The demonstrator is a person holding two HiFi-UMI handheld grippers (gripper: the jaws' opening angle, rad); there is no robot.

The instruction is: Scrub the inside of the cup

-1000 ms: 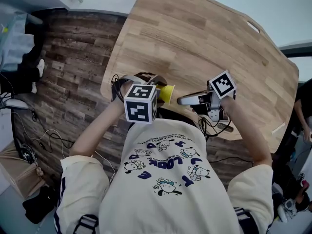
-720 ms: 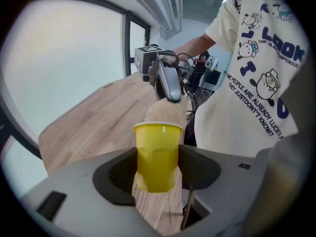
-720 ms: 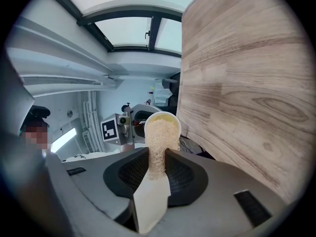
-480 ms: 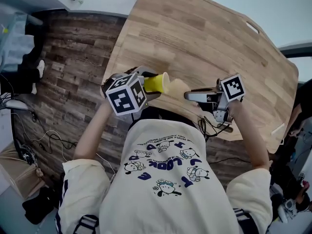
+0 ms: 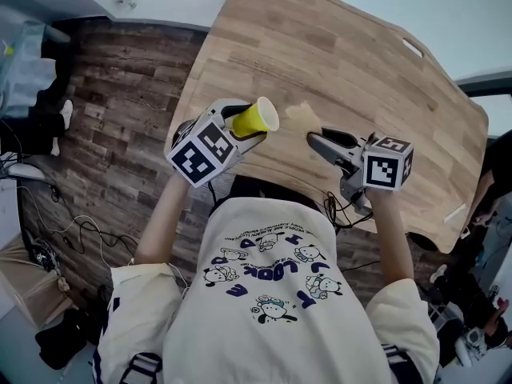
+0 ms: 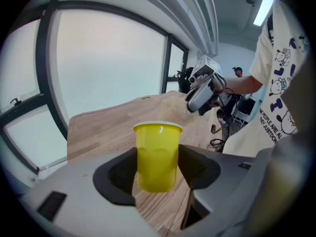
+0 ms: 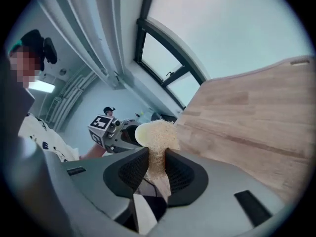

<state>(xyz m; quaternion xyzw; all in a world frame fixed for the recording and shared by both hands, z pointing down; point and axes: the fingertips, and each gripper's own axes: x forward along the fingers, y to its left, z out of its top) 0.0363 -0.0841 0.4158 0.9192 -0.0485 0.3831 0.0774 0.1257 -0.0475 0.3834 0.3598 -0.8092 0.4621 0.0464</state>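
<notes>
Light wooden table (image 5: 360, 78) over a dark plank floor (image 5: 120, 118), with big windows (image 6: 108, 58) behind in the left gripper view and cables (image 5: 48, 238) lying on the floor at left. Person in a cream printed T-shirt (image 5: 272, 294) stands at the table's near edge with a gripper in each hand. Left gripper (image 5: 244, 130) has its jaws spread wide and closed on the yellow cup (image 5: 256, 118), with the dark pads pressing the cup's sides about mid-height. Cup is off the table and tilted, its white-rimmed mouth facing the right gripper (image 5: 314, 138); nothing can be seen of its inside. Right gripper's jaws are about half closed, pinching the narrow lower part of a tan fibrous scrubber (image 7: 158, 137), whose fluffy head sticks out past the fingertips. In the head view the scrubber head blends with the tabletop; it sits near the cup mouth, outside the cup and not touching it. In the head view the two grippers point roughly at each other above the near table edge, marker cubes (image 5: 200, 152) towards the person.
</notes>
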